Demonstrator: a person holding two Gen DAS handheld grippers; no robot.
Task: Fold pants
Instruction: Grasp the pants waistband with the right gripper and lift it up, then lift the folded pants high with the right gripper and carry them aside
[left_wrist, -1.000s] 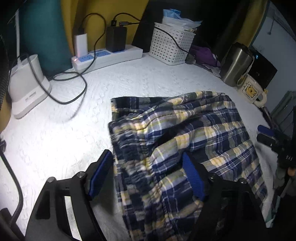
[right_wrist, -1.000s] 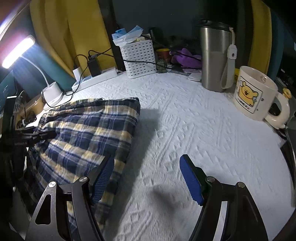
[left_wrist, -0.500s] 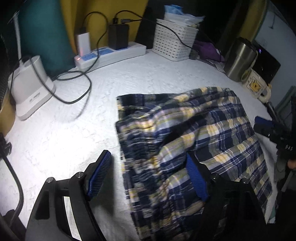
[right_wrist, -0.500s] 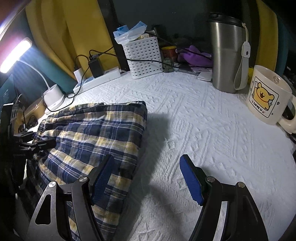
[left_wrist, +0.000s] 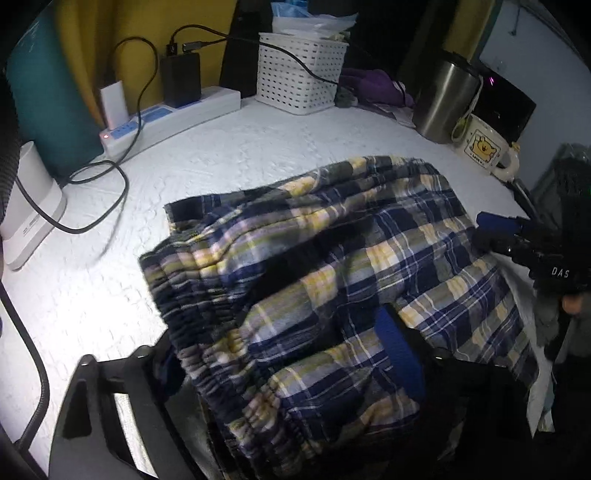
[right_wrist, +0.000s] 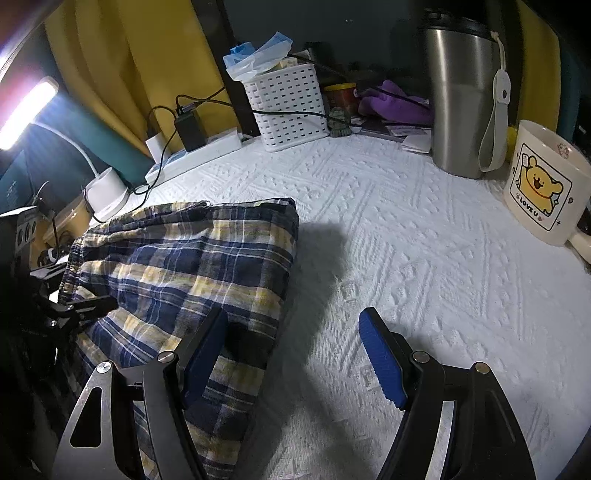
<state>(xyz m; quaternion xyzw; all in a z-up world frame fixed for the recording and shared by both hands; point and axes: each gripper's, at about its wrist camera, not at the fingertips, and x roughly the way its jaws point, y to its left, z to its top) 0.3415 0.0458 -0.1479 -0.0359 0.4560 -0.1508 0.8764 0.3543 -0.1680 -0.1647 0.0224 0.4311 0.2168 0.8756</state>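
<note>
The plaid pants (left_wrist: 332, 280), folded into a compact stack, are shown toward the table's near left edge. The left gripper (left_wrist: 280, 354) has been advanced over the waistband, jaws wide, nothing clamped. The right gripper (right_wrist: 295, 354) straddles the stack's right edge, equally open. Another fold is presumably being prepared.

Pants (left_wrist: 332, 280) waistband now bunched over left tongs (left_wrist: 288, 354), hiding left finger.
</note>
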